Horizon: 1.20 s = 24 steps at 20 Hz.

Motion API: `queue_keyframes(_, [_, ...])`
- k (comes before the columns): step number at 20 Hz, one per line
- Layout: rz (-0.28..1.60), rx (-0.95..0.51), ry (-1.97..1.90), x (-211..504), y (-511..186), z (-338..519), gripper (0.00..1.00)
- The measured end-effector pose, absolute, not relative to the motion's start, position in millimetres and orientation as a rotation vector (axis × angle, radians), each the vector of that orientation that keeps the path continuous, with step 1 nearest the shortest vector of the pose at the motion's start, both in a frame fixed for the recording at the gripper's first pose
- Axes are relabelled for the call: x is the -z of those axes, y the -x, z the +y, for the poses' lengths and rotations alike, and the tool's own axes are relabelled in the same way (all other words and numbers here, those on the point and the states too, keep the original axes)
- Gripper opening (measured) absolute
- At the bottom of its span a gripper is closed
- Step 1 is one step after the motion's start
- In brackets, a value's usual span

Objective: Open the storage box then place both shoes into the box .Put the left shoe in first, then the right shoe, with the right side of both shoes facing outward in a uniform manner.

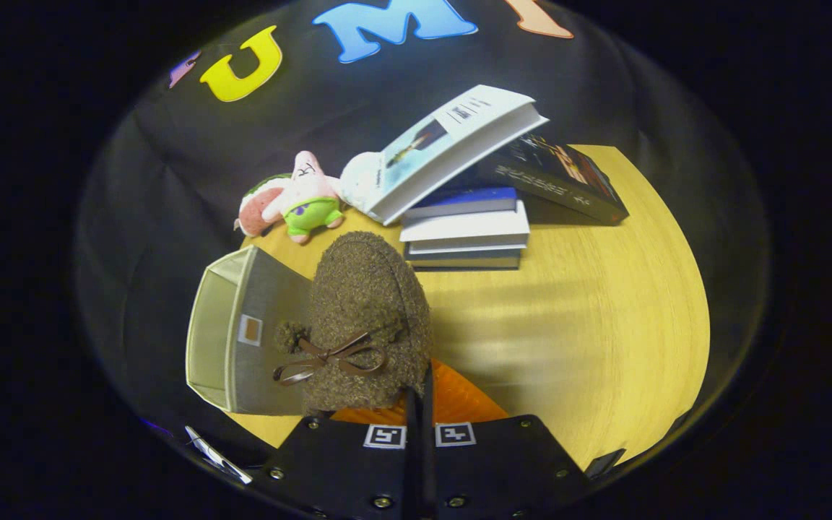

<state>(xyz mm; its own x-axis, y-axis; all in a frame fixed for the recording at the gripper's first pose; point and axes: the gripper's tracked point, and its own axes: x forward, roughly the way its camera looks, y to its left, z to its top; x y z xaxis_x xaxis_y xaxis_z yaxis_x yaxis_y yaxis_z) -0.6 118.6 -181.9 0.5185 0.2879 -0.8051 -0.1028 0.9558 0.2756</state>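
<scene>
A brown fuzzy shoe with a dark ribbon bow and an orange lining hangs just ahead of my fingers, toe pointing away. My gripper is shut on the shoe's rim, with the two fingers pressed close together over the lining. Left of the shoe stands the grey storage box with a small label on its wall. Its pale inside shows through the open side that faces away from the shoe. The shoe overlaps the box's right wall in the view, and I cannot tell whether they touch.
A yellow wooden table lies below. Beyond the shoe is a stack of books, with an open white book leaning on it and a dark book beside it. Plush toys sit at the table's far edge.
</scene>
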Motion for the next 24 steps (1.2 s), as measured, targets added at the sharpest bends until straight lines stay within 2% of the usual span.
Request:
queue_keyframes(8, [0.962, -0.331, -0.181, 141.3, -11.3, 221.0, 0.00])
queue_keyframes(13, [0.980, -0.324, -0.119, 132.5, -20.5, 282.5, 0.01])
queue_keyframes(24, [1.121, -0.184, 0.089, 201.6, -33.6, 367.9, 0.01])
